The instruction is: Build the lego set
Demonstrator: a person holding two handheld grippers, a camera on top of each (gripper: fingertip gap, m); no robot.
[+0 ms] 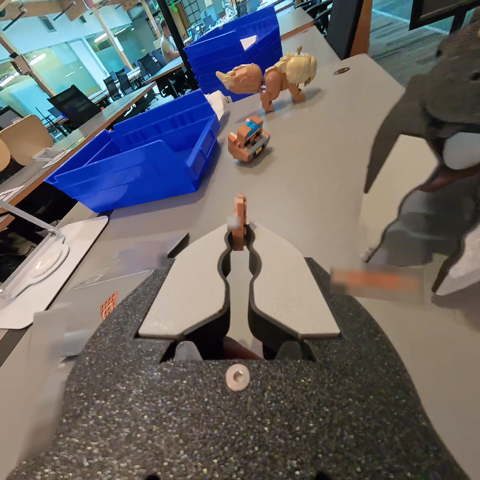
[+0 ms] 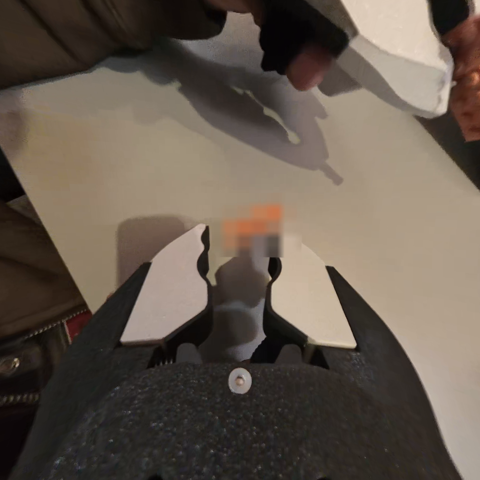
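Note:
My left gripper (image 1: 240,230) is shut on a small brown lego piece (image 1: 239,215) that stands upright out of its tips above the grey table (image 1: 298,197). My right gripper (image 2: 249,240) has its jaws apart; an orange piece (image 2: 255,220), covered by a mosaic patch, sits at its fingertips, close to the right finger. Whether it lies on the table or touches the finger, I cannot tell. The right gripper (image 1: 401,241) shows blurred at the right of the left wrist view. The left gripper (image 2: 389,67) and its brown piece (image 2: 465,85) show at the top right of the right wrist view.
A partly built brown and blue lego block (image 1: 249,142) and a tan lego animal (image 1: 275,78) stand farther back. Blue bins (image 1: 135,166) sit at the left and back. A small copper-coloured plate (image 1: 109,305) and a white sheet (image 1: 52,265) lie at the left. A gloved hand (image 2: 298,44) is near.

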